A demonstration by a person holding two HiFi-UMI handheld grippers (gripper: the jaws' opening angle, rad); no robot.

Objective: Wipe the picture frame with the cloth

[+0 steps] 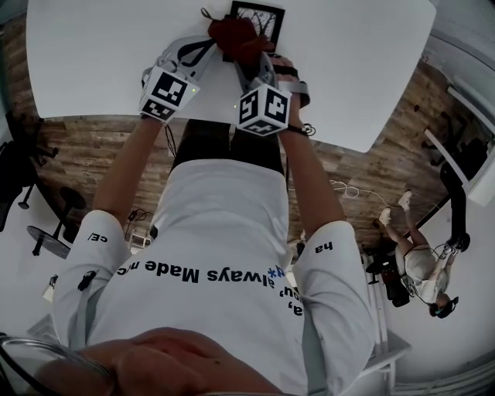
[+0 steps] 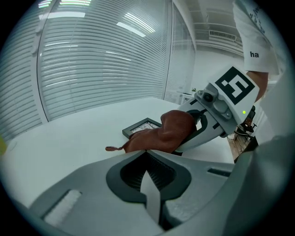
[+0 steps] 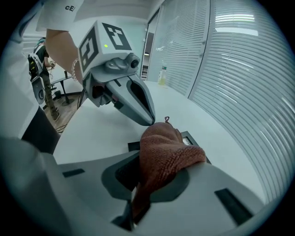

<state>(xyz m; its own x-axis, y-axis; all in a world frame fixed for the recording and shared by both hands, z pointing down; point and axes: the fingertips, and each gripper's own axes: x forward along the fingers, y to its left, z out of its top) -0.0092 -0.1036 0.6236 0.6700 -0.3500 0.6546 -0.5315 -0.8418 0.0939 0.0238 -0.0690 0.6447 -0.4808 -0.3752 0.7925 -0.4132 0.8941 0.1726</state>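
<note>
A black picture frame lies flat on the white table, far from the near edge. My right gripper is shut on a red-brown cloth, which bunches out of its jaws and drapes onto the frame's near side. In the right gripper view the cloth hides most of the frame. My left gripper hovers just left of the cloth, shut with nothing in it. Its tip points down at the cloth. In the left gripper view the frame shows behind the cloth.
The table's near edge runs just under both marker cubes, with wooden floor below. A small bottle stands far off on the table by the window blinds. Another person is at the right, and chair bases stand at the left.
</note>
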